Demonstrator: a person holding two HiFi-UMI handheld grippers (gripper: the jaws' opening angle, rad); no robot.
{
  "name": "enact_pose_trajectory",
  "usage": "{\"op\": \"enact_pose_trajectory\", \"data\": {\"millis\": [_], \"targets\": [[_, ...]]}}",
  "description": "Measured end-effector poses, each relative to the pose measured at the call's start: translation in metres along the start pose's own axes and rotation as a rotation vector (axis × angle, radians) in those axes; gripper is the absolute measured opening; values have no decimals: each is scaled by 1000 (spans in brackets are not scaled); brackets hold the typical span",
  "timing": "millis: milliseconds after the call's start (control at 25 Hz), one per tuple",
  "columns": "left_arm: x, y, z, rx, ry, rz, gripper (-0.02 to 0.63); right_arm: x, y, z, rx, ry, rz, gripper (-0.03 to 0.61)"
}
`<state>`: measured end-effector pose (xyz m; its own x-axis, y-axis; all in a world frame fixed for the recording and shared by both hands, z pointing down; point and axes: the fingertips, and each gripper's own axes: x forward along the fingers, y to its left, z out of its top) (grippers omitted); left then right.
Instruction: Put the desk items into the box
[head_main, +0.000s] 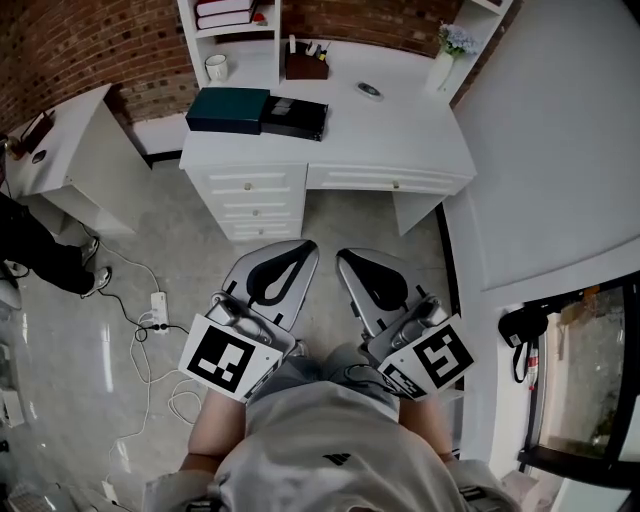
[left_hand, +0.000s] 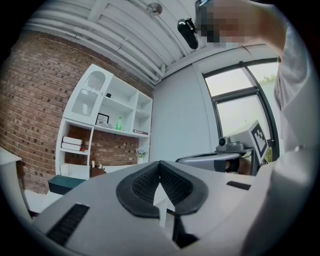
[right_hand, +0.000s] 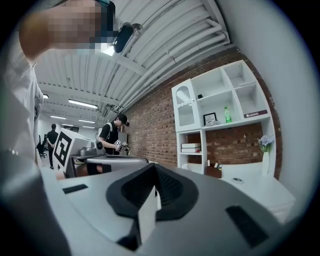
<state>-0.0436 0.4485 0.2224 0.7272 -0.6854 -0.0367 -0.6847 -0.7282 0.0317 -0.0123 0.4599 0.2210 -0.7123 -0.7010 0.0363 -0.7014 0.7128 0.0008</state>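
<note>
A white desk (head_main: 400, 125) stands ahead of me in the head view. On it lie a dark teal box (head_main: 228, 108), a black flat case (head_main: 295, 117), a white mug (head_main: 216, 67), a brown pen holder (head_main: 305, 66), a small round item (head_main: 370, 90) and a vase of flowers (head_main: 445, 60). My left gripper (head_main: 298, 250) and right gripper (head_main: 345, 260) hover side by side over the floor, well short of the desk, pointing at it. Both are shut with nothing held. The left gripper (left_hand: 161, 165) faces the teal box (left_hand: 62, 184); the right gripper (right_hand: 152, 167) faces the pen holder (right_hand: 214, 171).
A drawer unit (head_main: 255, 195) fills the desk's left side, with white shelves (head_main: 230, 15) above. A white side table (head_main: 70, 150) stands left, and cables with a power strip (head_main: 155, 320) lie on the floor. A person in black (head_main: 40, 255) stands far left. A white wall (head_main: 560, 150) runs along the right.
</note>
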Motion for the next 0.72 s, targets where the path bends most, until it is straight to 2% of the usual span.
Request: {"op": "enact_pose_trajectory", "data": {"millis": [200,360,520,720], "targets": [[12,3,-5,-23,24,-36,12,0,-9,-3,33,12,-18,9],[27,12,-6,-11,11,-38,12,4,-27,-4,41,11,-38,9],[46,20,-10,-29,35,-34,12,15,-47,-4,43,8,-25,9],[78,38,-4,-19,6,-20,12,32,-78,0,43,-3,1,9]]}}
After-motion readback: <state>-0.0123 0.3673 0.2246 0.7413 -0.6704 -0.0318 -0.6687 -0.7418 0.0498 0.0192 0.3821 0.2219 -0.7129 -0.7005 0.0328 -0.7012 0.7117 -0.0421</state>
